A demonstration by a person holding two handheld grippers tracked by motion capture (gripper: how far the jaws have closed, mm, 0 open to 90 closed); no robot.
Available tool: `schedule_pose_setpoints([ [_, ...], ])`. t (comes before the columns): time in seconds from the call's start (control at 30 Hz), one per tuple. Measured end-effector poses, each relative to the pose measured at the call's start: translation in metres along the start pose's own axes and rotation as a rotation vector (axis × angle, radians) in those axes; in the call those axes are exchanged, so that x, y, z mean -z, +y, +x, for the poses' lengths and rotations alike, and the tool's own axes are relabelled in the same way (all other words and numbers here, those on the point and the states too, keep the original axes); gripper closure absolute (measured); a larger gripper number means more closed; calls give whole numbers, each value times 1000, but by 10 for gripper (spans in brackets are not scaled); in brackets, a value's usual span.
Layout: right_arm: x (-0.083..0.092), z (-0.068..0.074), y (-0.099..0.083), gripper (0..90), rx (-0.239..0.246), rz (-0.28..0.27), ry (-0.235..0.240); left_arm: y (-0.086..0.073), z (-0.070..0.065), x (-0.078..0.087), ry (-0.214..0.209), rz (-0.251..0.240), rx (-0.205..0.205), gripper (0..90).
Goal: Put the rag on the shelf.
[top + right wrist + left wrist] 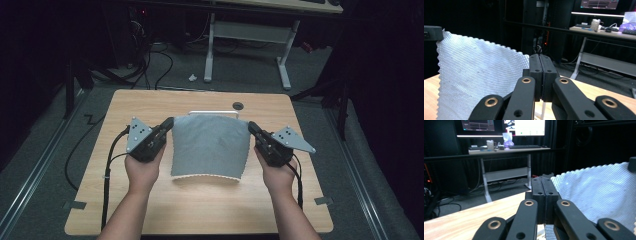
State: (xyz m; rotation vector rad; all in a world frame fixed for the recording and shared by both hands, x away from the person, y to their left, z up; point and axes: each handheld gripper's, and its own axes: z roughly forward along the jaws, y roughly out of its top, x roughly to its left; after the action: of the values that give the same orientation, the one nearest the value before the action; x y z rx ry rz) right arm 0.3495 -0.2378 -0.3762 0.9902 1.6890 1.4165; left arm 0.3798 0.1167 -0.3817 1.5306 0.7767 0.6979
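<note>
A light wooden counter point(150, 210) with rounded corners stands on grey carpet, a dark round grommet point(238, 105) set near its far edge. Beyond it, a white-legged desk point(284, 60) crosses the back of the dim room, black cables point(150, 65) trailing over the floor beside it and a small white scrap point(192, 77) lying near one foot. On that desk sit a keyboard point(524, 146), a clear cup point(490, 145) and lit monitors point(530, 127). Metal rails point(35, 175) flank the counter on the floor.
</note>
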Motion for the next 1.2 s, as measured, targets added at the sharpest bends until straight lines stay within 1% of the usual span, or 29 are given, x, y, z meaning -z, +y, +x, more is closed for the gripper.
schedule_pose_setpoints([
  [0.03,-1,-3,2,900,-9,6,-6,1,2,-2,4,4,4,900],
  [0.1,-3,-9,5,900,-15,6,-14,3,6,-7,11,10,-2,900],
  [0.27,-12,-18,11,900,-18,23,-33,9,7,-21,28,30,-39,900],
  [0.33,-16,-21,13,900,-26,27,-39,11,7,-24,31,33,-42,900],
  [0.37,-19,-24,14,900,-28,27,-43,13,9,-30,35,37,-47,900],
  [0.43,-24,-27,16,900,-32,29,-47,15,12,-35,42,39,-58,900],
  [0.5,-28,-30,19,900,-25,30,-53,18,14,-41,47,38,-69,900],
  [0.63,-39,-36,23,900,-28,26,-58,24,23,-54,44,36,-64,900],
  [0.73,-50,-42,23,900,-12,40,-64,28,28,-64,52,41,-82,899],
  [0.87,-64,-50,24,900,-1,65,-74,30,32,-75,63,50,-94,900],
  [0.9,-68,-52,25,900,1,70,-78,30,32,-78,63,61,-96,900],
  [0.97,-73,-55,26,900,5,78,-85,29,34,-84,71,82,-115,899],
  [1.0,-76,-57,27,900,7,82,-85,29,35,-87,70,92,-115,900],
  [1.1,-82,-61,30,900,-8,88,-85,27,39,-94,71,111,-88,900],
  [1.2,-90,-62,30,900,5,109,-95,23,41,-102,87,146,-97,899],
])
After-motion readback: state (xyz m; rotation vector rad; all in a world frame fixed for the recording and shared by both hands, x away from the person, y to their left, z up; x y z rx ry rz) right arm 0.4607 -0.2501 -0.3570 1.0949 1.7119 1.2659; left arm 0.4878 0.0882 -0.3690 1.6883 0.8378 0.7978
